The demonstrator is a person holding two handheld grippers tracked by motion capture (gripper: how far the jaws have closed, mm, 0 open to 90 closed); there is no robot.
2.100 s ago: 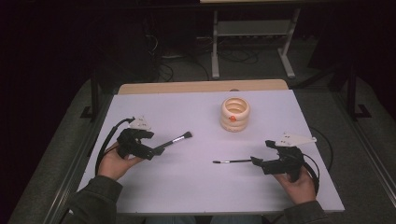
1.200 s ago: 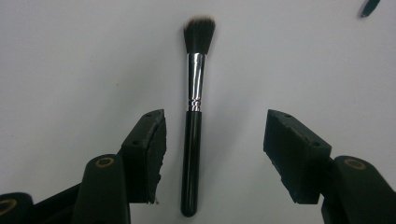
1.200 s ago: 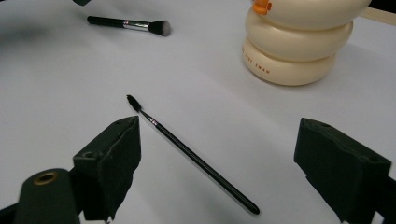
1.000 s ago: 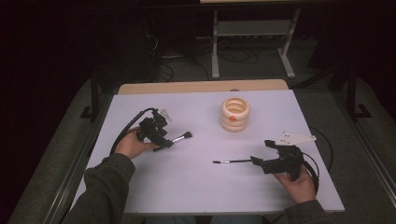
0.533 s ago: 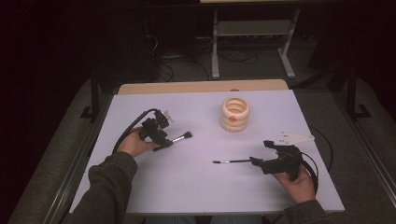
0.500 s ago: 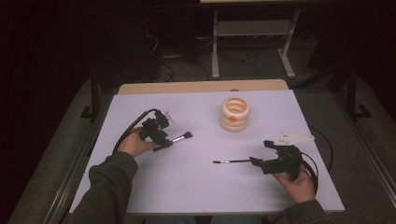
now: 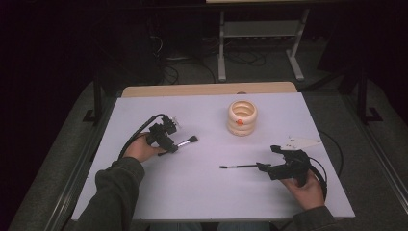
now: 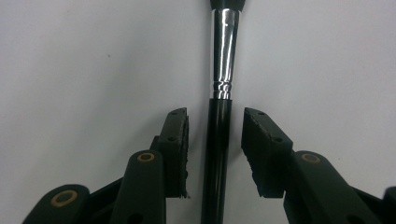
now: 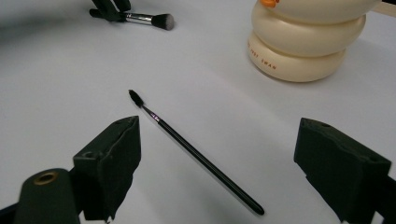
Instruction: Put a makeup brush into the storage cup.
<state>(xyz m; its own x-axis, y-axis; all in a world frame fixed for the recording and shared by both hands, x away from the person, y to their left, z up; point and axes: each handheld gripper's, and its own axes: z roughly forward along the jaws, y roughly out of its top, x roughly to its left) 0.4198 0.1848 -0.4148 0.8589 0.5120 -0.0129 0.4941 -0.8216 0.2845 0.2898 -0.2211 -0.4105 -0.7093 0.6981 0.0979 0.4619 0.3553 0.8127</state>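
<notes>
The makeup brush lies flat on the white table, left of centre, its black handle running between the jaws of the left gripper and its silver collar and bristle head pointing away toward the cream holder. The jaws stand apart, a gap on each side of the handle, so nothing is clamped yet. For a sound grasp, the handle is best kept centred between the pads, the jaws lowered until they nearly touch the table, and then closed squarely on the black part just behind the collar, where the handle looks thickest; closing off-centre would probably roll or flick the brush. The thin wand, a dark stick with a small bristled tip, lies near the middle of the table in front of the right gripper, whose jaws are spread wide and touch nothing. On the lowest ring of the holder, small lettering is seen that appears to read "JUST SWAN", though it is too small to be sure.
</notes>
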